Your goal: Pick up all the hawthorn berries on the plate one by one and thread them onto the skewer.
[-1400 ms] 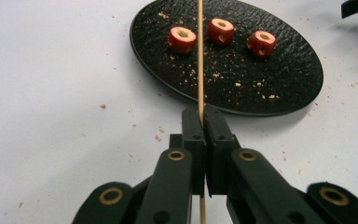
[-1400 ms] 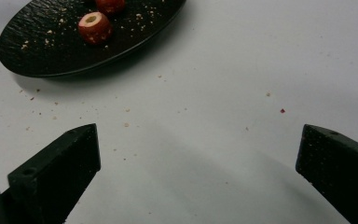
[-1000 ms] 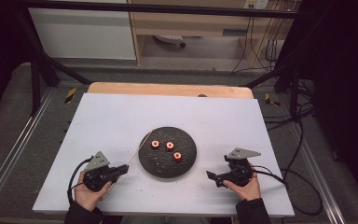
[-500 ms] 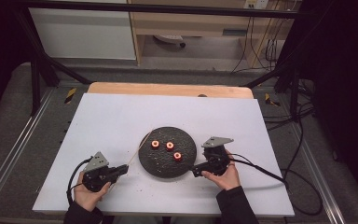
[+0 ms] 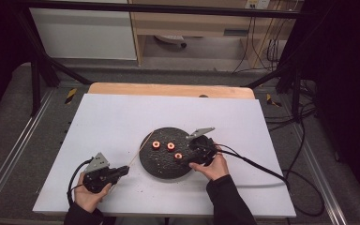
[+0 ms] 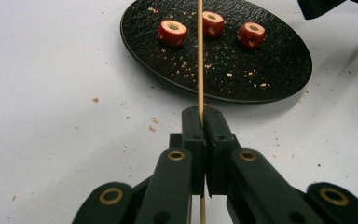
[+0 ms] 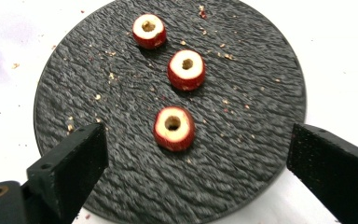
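A white table (image 5: 122, 122) is seen bearing a round black plate (image 5: 161, 166) on which three cored red fruit pieces (image 7: 174, 129) lie in a row. Over the plate's right edge the right gripper (image 7: 196, 177) is held, its jaws spread wide and just now closing slightly around nothing. Beside the plate's left, a thin wooden skewer (image 6: 200, 56) is pinched by the left gripper (image 6: 203, 123), its tip pointed over the plate.

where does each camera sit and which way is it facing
High view: fixed above the person's side, looking forward and down on the white table; both forearms, left gripper, right gripper.
Left gripper view: rides the left gripper, looking along shut fingers and skewer toward the plate.
Right gripper view: rides the right gripper, looking down between open fingers.
Shared: black plate and three red cored pieces.
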Available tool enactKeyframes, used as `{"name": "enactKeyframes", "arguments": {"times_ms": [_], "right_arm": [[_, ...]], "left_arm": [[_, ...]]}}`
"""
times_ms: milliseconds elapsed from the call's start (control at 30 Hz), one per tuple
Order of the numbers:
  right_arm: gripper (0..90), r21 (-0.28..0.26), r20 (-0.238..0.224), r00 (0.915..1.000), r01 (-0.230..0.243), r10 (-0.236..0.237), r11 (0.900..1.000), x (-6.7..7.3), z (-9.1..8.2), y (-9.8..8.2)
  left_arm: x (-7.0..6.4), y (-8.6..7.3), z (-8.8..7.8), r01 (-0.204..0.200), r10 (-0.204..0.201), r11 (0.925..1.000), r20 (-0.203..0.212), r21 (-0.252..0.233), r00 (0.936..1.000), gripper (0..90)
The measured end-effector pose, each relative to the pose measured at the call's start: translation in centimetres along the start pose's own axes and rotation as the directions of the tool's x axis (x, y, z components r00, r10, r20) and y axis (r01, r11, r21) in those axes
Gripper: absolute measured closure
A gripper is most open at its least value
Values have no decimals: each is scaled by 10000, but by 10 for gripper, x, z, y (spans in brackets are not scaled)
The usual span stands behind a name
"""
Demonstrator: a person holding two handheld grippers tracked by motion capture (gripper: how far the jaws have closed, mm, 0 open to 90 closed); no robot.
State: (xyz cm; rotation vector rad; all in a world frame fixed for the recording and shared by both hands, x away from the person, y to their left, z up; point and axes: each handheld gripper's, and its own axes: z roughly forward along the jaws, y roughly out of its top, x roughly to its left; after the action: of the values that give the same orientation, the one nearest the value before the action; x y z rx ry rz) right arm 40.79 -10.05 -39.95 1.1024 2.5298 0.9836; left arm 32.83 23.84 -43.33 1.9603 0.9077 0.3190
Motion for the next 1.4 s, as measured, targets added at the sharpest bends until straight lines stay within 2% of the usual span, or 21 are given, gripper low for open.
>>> {"name": "enactKeyframes", "arguments": {"times_ms": [200, 400, 567, 667, 1033, 1300, 1400], "right_arm": [[148, 740, -47, 9999, 94, -90, 9972, 3, 13, 14], [263, 1490, -237, 9997, 122, -88, 9888, 4, 28, 23], [359, 1735, -324, 9991, -213, 273, 9846, 4, 33, 25], [421, 2055, -290, 9990, -278, 345, 9783, 3, 36, 24], [586, 2535, -421, 9935, -913, 1053, 9630, 0, 42, 25], [619, 2689, -483, 9900, -1148, 1325, 9563, -1, 43, 25], [621, 2562, -518, 9893, -1190, 1366, 9593, -1, 40, 26]], "left_arm": [[-1, 0, 1, -44, 44, 10000, -11, 35, 10000, 879], [-1, 0, 1, -99, 99, 9999, -37, 87, 9999, 879], [-1, 0, 1, -100, 101, 9999, -39, 85, 9999, 879], [-1, 0, 2, -125, 125, 9999, -37, 119, 9999, 879], [-2, 0, 3, -162, 163, 9997, -29, 171, 9999, 879], [-2, 0, 3, -205, 206, 9997, -61, 154, 9998, 879], [-3, 0, 3, -237, 238, 9996, -61, 153, 9997, 879]]}}
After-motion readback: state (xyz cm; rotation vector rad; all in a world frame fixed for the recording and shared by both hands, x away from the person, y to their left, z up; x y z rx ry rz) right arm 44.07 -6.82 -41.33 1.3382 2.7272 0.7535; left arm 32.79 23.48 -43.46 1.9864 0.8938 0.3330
